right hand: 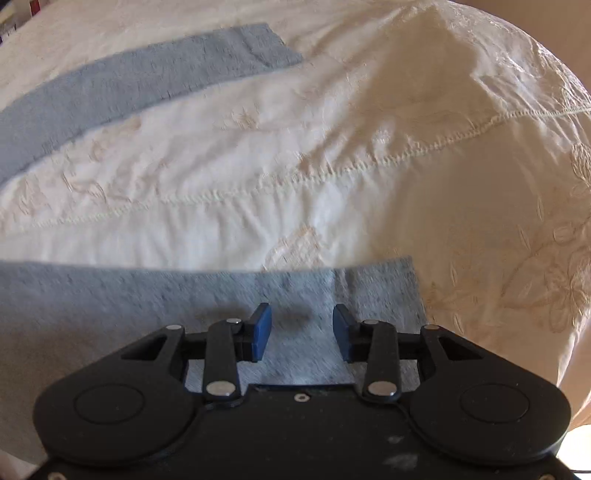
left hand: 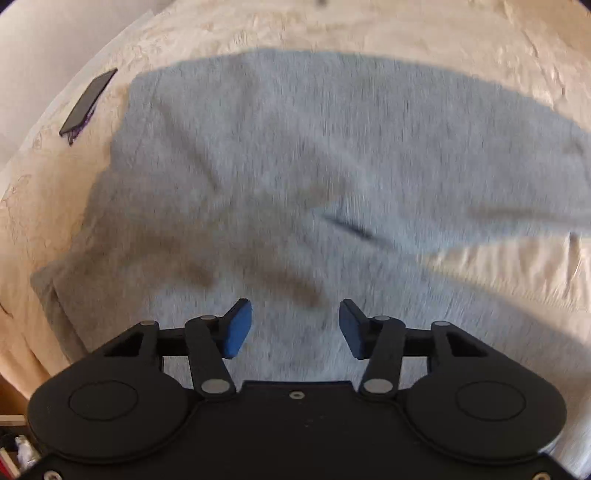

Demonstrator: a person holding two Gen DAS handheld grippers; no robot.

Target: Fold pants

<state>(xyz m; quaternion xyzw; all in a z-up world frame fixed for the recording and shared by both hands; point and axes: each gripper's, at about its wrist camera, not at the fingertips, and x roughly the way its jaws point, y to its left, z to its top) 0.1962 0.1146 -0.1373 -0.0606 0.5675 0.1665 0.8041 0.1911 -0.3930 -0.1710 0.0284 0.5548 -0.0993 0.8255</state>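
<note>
Grey sweatpants [left hand: 295, 166] lie spread on a cream bedspread [left hand: 443, 33]. In the left wrist view the wide upper part of the pants fills the frame, and my left gripper [left hand: 295, 328] hovers over it, open, nothing between its blue pads [left hand: 236, 328]. In the right wrist view two legs show apart: one leg [right hand: 147, 74] curves across the upper left, the other leg's end [right hand: 369, 288] lies flat under my right gripper [right hand: 302, 332]. That gripper is open above the cloth, its pads [right hand: 261, 332] off the fabric.
A dark flat phone [left hand: 88, 101] lies on the bedspread left of the pants. The embroidered bedspread [right hand: 332, 166] has a stitched seam running across and drops off at the right. Shelving or clutter [left hand: 14, 443] shows at the lower left.
</note>
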